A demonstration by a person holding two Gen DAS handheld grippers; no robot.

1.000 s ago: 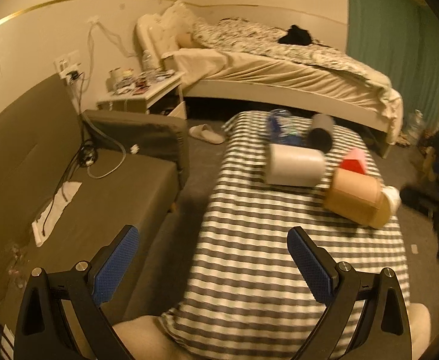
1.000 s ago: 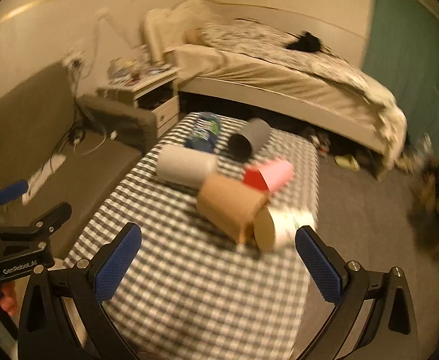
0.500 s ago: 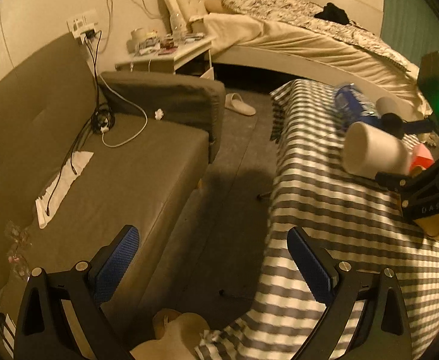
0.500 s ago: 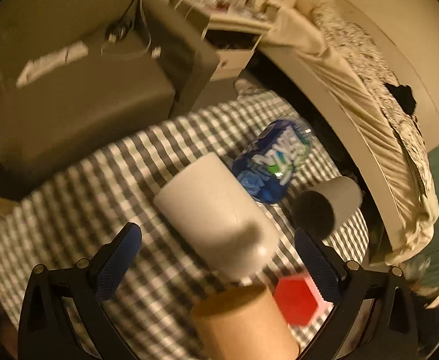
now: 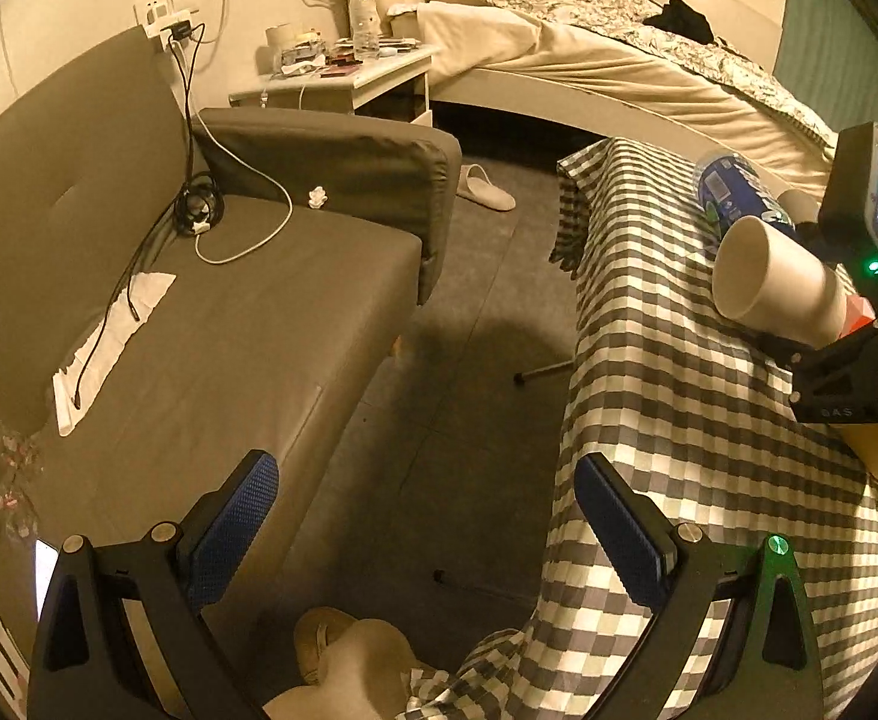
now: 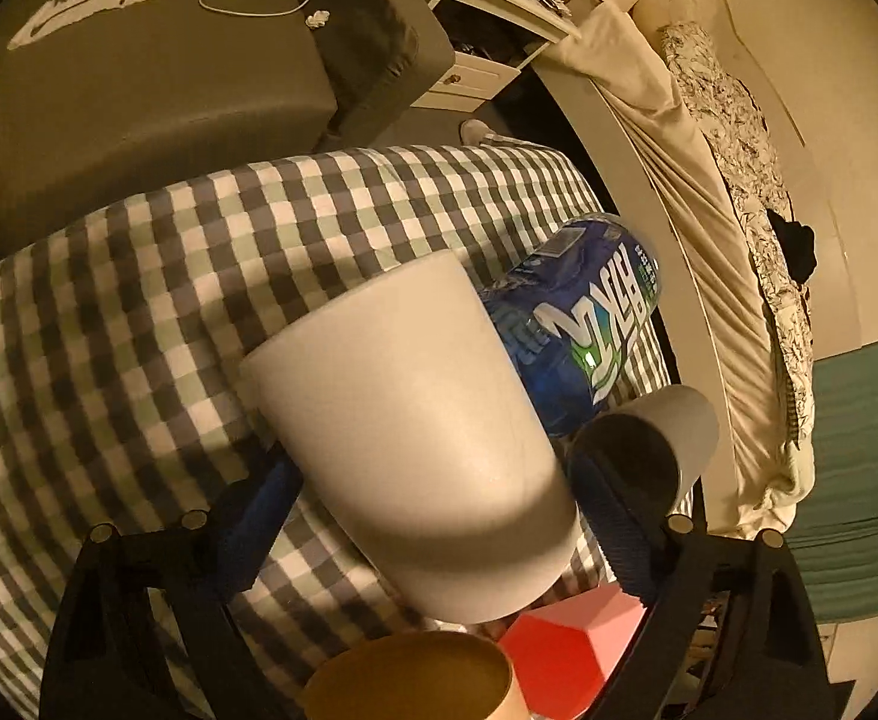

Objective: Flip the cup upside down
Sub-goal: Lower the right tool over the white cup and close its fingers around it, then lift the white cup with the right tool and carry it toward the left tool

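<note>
A white cup [image 6: 420,444] lies on its side on the checkered tablecloth [image 6: 138,300]. My right gripper [image 6: 432,492] straddles the cup, one blue pad on each side of its body; whether the pads press on it I cannot tell. In the left wrist view the white cup [image 5: 775,282] shows at the right with the right gripper's black body beside it. My left gripper [image 5: 426,534] is open and empty, off the table's left edge above the floor.
On the table around the white cup lie a blue bottle [image 6: 583,324], a grey cup [image 6: 655,438], a red-pink cup [image 6: 571,648] and a brown cup [image 6: 414,684]. A grey sofa [image 5: 198,300], a nightstand [image 5: 342,78] and a bed [image 5: 619,60] surround the table.
My right gripper has moved in over the table and its fingers now sit around the white cup. My left gripper has swung left, off the table toward the sofa.
</note>
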